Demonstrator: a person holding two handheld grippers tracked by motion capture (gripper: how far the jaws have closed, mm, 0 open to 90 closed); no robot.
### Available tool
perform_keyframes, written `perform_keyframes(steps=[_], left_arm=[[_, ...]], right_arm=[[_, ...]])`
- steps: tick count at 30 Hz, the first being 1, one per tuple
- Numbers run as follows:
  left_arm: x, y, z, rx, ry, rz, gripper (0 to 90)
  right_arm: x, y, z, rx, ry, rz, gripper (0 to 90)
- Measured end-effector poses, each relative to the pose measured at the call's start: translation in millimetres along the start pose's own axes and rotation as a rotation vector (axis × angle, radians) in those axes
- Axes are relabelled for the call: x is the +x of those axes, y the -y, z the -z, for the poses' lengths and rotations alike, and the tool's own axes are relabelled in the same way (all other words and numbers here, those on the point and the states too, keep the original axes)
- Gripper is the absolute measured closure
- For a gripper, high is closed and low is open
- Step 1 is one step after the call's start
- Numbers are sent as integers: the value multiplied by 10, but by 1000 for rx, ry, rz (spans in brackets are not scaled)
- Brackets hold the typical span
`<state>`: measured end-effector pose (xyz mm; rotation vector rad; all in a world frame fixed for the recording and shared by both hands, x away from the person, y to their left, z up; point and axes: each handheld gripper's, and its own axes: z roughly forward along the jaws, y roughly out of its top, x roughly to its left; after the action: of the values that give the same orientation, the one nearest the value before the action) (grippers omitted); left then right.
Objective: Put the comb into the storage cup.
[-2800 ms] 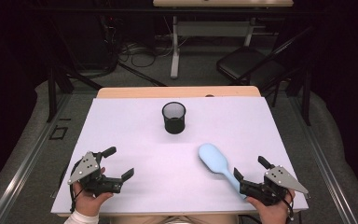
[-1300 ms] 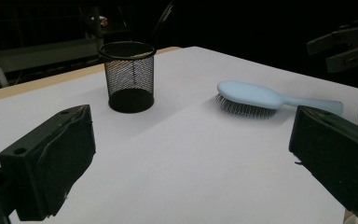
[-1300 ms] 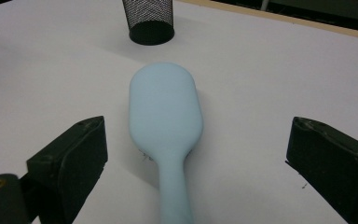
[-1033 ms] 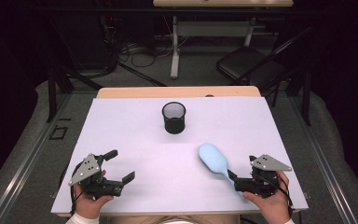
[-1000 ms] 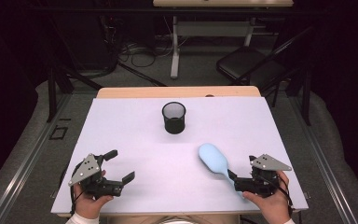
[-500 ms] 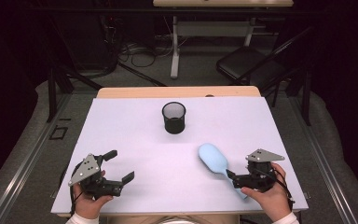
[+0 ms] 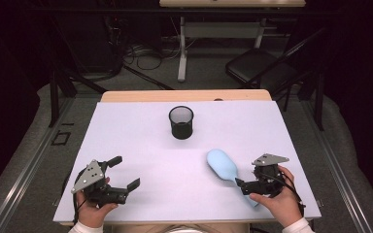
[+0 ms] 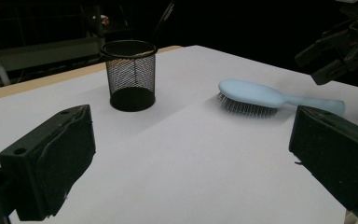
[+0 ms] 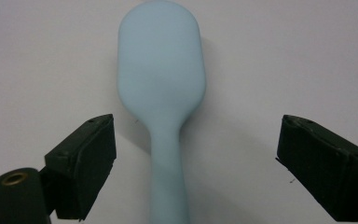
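A pale blue hairbrush [image 7: 222, 165] lies bristles down on the white table [image 7: 141, 141], right of centre, with its handle pointing toward the near right. My right gripper [image 7: 245, 187] hovers over that handle. In the right gripper view the handle [image 9: 168, 158] runs up between the two black jaws of my right gripper [image 9: 196, 130]; they have just been closing a little but stand wide apart and clear of it. My left gripper [image 7: 125, 172] rests open at the near left with nothing between its fingers [image 8: 51, 158]. The brush [image 8: 256, 95] also shows in the left gripper view.
A black mesh pen cup [image 7: 181, 122] stands upright at the middle of the table's far half; it appears again as the cup [image 8: 130, 74] in the left gripper view. Behind the table are a chair, cables and desk legs on the floor.
My right gripper has moved left and forward from the table's near right corner until it straddles the brush handle. The brush, the cup and my left gripper have not moved.
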<state>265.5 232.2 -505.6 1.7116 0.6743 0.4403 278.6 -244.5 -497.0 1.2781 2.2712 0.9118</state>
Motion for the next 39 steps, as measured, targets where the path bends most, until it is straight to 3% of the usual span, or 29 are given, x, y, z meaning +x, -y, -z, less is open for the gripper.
perform_keyframes(steps=[14, 26, 32, 39], left_arm=[[14, 4, -4, 7, 0, -9, 3], [12, 8, -10, 11, 2, -4, 4], [13, 9, -9, 10, 1, -2, 4], [21, 13, -7, 4, 5, 1, 3]], right_arm=[[1, -23, -75, 44, -13, 15, 158], [53, -45, -195, 102, -40, 76, 350], [66, -51, -257, 137, -47, 87, 358], [66, -45, -315, 164, -66, 31, 385]])
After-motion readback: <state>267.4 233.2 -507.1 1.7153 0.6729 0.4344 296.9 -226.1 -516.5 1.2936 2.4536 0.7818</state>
